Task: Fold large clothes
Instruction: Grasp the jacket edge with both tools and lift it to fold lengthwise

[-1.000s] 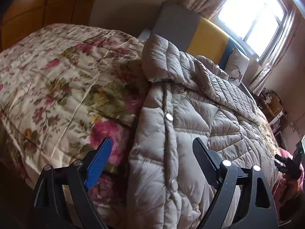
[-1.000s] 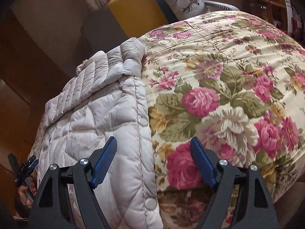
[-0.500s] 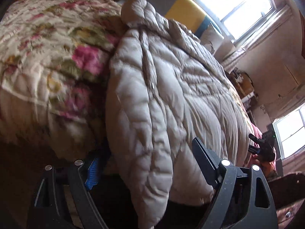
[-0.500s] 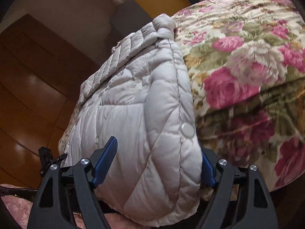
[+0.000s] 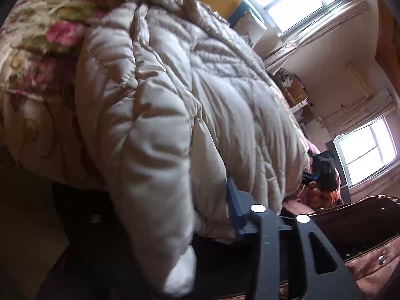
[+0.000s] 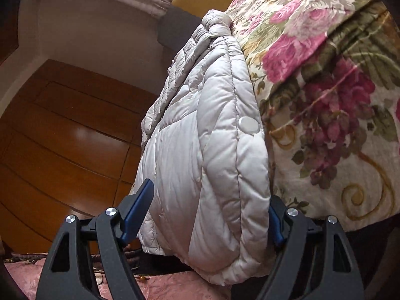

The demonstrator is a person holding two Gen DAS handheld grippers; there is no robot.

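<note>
Both grippers at the hanging hem of the jacket

The quilted jacket (image 6: 205, 135) lies along the floral bedspread (image 6: 325, 80), collar far, hem over the near edge. The right gripper (image 6: 207, 210) straddles the hem, jaws apart; whether the left gripper (image 5: 210, 215) grips it I cannot tell.

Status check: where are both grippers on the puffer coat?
Right gripper: jaws open, straddling the puffer coat hem. Left gripper: hem draped over it, jaw state unclear. Coat hangs off the floral quilt; nothing blocking.
</note>
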